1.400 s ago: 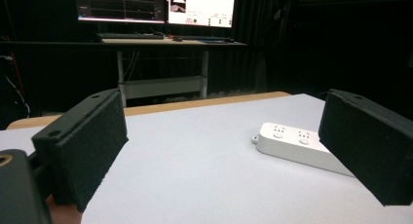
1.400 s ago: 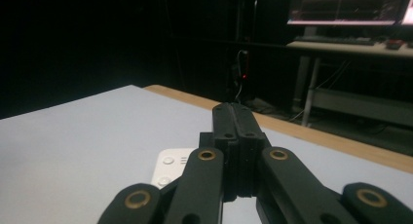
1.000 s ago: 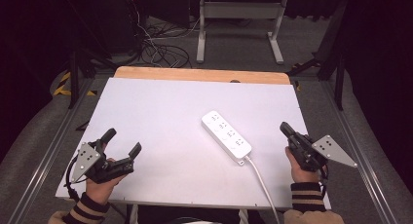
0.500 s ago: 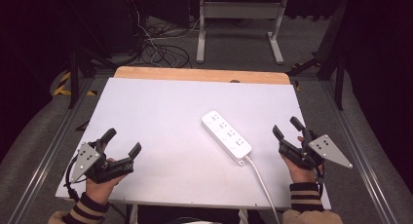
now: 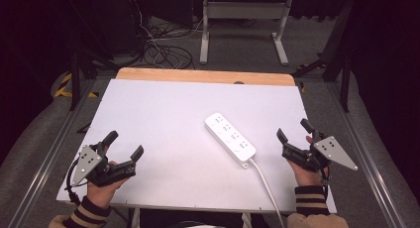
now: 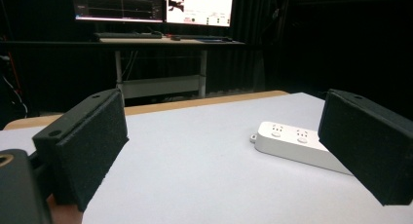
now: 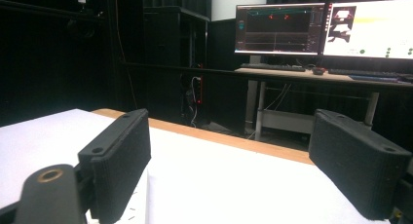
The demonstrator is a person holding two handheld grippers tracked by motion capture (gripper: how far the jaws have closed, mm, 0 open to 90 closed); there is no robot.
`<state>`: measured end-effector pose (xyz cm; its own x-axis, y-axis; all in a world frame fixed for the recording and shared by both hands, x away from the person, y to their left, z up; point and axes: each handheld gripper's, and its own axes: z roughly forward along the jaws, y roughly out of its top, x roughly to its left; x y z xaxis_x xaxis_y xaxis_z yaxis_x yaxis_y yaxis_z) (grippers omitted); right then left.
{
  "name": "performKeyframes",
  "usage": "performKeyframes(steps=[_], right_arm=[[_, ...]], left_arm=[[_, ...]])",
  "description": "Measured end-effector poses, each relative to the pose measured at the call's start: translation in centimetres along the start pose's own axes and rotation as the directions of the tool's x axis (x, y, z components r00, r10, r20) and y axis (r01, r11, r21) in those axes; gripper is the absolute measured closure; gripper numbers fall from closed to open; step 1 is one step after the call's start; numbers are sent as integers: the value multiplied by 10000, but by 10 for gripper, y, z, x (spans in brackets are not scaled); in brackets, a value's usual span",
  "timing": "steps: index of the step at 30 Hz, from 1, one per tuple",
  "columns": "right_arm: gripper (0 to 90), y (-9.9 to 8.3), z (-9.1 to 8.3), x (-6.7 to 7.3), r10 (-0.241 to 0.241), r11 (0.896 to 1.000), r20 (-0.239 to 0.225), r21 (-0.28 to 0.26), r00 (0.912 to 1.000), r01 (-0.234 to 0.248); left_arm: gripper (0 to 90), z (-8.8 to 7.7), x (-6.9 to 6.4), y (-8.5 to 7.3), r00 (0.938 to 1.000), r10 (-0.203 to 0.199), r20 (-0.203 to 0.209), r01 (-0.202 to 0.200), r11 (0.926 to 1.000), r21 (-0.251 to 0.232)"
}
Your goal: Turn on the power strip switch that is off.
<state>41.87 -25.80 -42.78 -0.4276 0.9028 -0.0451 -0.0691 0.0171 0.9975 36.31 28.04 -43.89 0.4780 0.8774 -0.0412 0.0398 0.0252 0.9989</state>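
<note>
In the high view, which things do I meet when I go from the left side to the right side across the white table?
Left tongs, open and empty → white power strip → its white cable → right tongs, open and empty, jaws have just been opening.

A white table (image 5: 163, 114) carries a white power strip (image 5: 230, 139) with its cable (image 5: 267, 191)
</note>
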Motion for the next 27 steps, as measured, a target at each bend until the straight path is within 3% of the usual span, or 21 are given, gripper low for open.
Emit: performKeyframes(steps=[13, 27], right_arm=[[168, -3, 6, 5, -250, 9981, -184, 556, 9995, 260], [176, -4, 10, 7, -322, 9970, -272, 692, 9991, 341]], left_arm=[[45, -3, 0, 0, 10000, 6, -87, -6, 10000, 1], [47, -5, 0, 0, 9999, 33, -135, -32, 10000, 14]])
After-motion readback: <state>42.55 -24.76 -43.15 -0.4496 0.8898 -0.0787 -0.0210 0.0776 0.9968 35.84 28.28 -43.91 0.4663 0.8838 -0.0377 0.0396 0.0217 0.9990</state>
